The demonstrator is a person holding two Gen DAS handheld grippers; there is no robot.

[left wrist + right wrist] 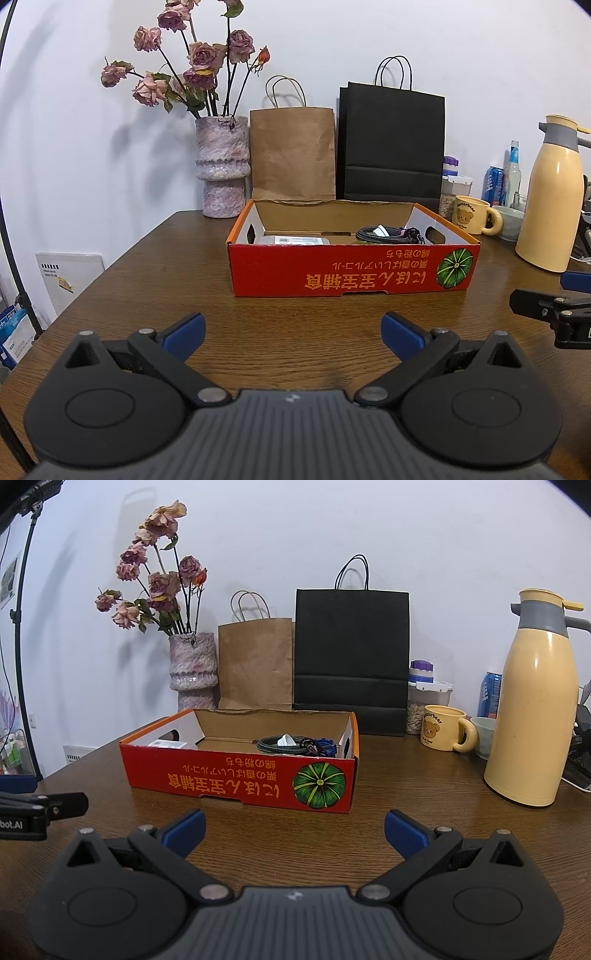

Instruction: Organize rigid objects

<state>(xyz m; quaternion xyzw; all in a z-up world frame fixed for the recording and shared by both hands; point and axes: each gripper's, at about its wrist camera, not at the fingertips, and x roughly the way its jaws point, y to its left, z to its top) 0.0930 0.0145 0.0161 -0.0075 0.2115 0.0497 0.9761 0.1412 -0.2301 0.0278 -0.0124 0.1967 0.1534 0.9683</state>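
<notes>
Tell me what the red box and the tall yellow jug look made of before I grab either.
The red printed open-top box looks like corrugated cardboard: brown raw inner flaps, matte printed outside, torn back edge. The tall pale-yellow jug with grey collar looks like hard glossy plastic, judging by its bright highlight, though painted metal cannot be ruled out.

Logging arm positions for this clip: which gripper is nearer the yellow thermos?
Right. The right gripper hovers open in front of the red box, with the thermos just to its right; the left gripper is farther left, also open.
</notes>
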